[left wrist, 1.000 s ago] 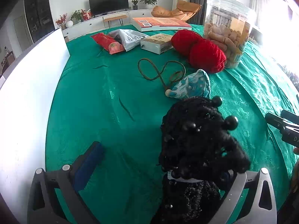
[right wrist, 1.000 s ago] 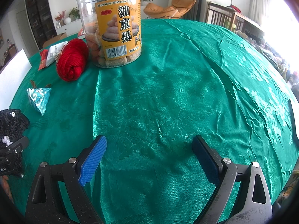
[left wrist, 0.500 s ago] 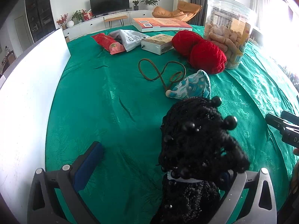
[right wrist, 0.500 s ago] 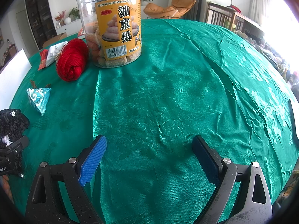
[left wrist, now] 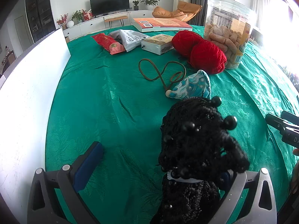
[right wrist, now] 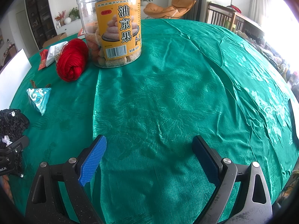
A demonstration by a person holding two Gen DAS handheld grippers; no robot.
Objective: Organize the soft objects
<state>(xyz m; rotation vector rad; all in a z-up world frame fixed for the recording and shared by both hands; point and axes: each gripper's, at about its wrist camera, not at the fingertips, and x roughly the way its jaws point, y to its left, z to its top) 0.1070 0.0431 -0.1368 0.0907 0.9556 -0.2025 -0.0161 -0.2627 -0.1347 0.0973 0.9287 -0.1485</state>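
Seemingly, nothing has shifted over the last second, so the sorting is paused; in the left wrist view the left hand-held gripper (left wrist: 158, 169) is spread wide, a black beaded mesh piece (left wrist: 198, 141) draped against its right finger above the green bench (left wrist: 104, 97); in the right wrist view the right hand-held gripper (right wrist: 149, 158) is released and empty; the snack jar (right wrist: 112, 28) label reads "油京果".

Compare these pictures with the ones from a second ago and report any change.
Nothing has visibly changed. The left tongs stay open with the black beaded fabric draped over the right finger, the right tongs stay open and empty over the green cloth, and the red yarn has not moved.
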